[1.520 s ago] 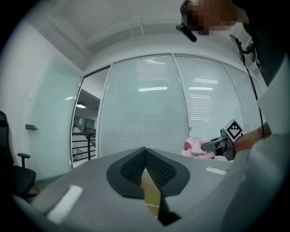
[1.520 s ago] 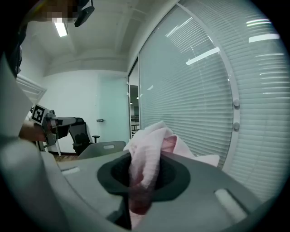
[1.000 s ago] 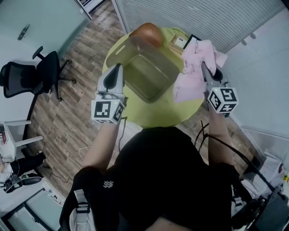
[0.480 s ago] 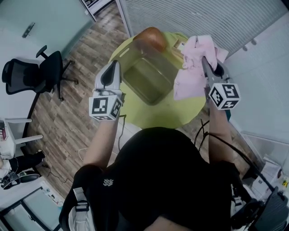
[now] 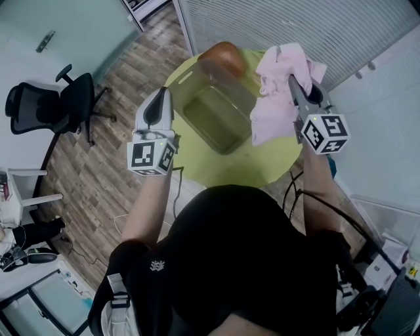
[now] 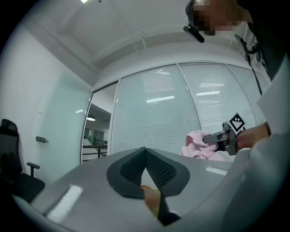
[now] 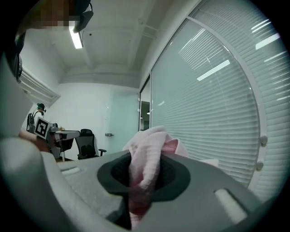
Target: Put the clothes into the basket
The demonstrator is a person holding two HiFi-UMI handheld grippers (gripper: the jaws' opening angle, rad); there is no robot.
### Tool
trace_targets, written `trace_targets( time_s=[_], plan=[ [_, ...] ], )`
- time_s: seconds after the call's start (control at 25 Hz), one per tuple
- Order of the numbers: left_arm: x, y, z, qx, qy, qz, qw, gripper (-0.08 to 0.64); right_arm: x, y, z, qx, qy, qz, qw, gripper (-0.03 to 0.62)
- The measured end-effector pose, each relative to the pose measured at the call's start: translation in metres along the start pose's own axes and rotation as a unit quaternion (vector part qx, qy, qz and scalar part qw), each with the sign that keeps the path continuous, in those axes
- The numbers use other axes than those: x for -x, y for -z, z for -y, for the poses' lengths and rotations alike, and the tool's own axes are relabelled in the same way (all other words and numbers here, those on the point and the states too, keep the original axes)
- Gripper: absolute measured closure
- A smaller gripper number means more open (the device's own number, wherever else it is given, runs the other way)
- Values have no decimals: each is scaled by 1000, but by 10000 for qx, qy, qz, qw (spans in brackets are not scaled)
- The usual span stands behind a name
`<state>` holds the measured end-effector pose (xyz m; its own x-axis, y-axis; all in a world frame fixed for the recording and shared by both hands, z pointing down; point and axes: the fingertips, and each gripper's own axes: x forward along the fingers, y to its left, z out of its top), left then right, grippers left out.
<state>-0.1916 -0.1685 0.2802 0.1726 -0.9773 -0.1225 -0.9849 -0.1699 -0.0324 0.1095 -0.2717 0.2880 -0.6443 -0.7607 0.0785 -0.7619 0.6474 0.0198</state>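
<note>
A pink garment hangs bunched in the air over the right side of the round yellow-green table, with my right gripper shut on it. In the right gripper view the pink cloth fills the gap between the jaws. A clear plastic basket stands on the middle of the table, just left of the garment, and looks empty. My left gripper hovers at the basket's left side. Its jaws meet at the tip with nothing between them. The left gripper view also shows the garment.
An orange-brown rounded object sits at the table's far edge behind the basket. A black office chair stands on the wooden floor to the left. A wall of blinds runs close behind the table.
My right gripper has lifted the pink garment off the table and carried it up and slightly left, towards the basket. The left gripper has barely moved.
</note>
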Motion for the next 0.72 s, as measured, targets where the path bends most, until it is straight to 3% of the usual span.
trace_targets(
  time_s=[0.72],
  plan=[
    [35,-24,-53,18,-568,-1,9984,554,-47,-53,-48,273,-511,226,9981,512]
  ],
)
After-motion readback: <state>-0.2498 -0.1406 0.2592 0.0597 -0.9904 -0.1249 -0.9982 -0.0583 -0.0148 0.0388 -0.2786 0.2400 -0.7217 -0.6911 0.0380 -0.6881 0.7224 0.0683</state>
